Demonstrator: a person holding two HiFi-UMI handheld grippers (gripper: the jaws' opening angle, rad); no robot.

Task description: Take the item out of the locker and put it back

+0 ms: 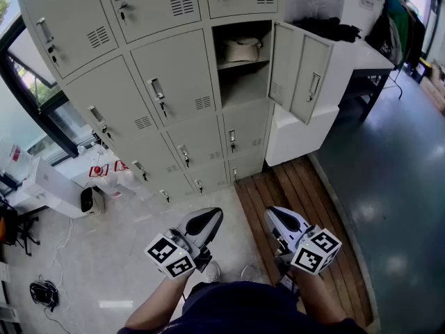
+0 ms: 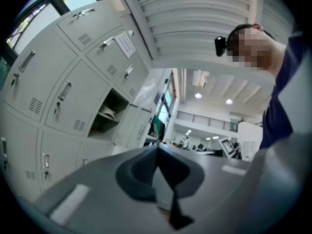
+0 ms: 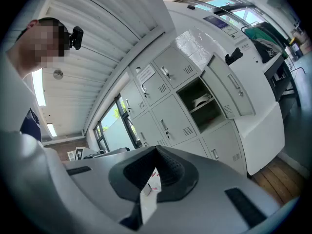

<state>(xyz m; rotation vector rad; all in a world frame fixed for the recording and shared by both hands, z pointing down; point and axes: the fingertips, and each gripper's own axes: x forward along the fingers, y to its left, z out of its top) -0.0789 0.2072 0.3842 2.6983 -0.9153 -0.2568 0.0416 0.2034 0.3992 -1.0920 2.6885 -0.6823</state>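
The pale item (image 1: 243, 49) lay on the upper shelf of the open locker (image 1: 240, 85), while the left gripper (image 1: 212, 216) and right gripper (image 1: 273, 216), both closed and empty, hung well away, so the task looked either unstarted or finished.

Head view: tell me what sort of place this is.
Probably a staff locker area in a workplace. It has a bank of grey metal lockers, one door swung open on a shelf holding a pale item, and a lit office hall beyond.
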